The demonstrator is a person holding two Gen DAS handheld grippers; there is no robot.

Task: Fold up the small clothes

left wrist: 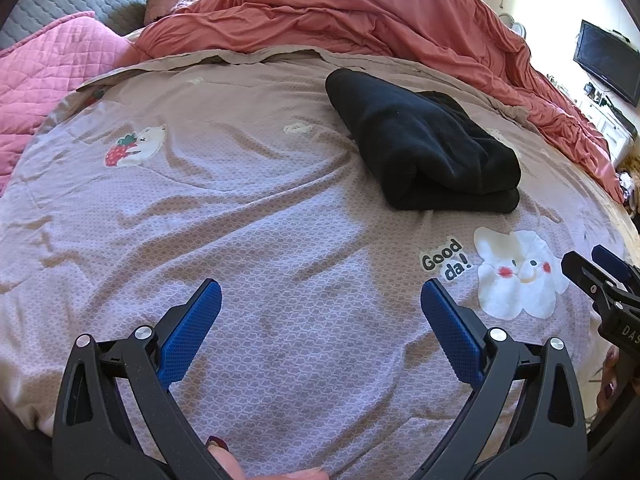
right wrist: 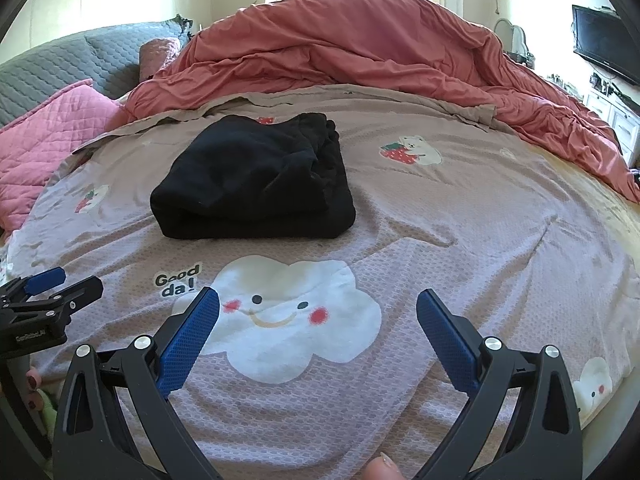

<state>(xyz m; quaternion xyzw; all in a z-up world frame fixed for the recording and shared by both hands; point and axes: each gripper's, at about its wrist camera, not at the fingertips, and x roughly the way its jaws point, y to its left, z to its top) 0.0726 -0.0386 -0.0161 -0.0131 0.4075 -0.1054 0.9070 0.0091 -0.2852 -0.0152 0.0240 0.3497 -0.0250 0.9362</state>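
Left wrist view: both blue-padded black grippers, left (left wrist: 320, 300) and right (right wrist: 318, 310), hover released and empty over a mauve patterned bedspread (left wrist: 240, 220); the folded black fleece garment (left wrist: 420, 144) lies at one o'clock, bare cloth around every edge

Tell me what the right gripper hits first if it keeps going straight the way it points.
Probably the bedspread itself, about at the cloud print: the open right gripper tilts down toward it. The folded black garment lies farther, slightly left.
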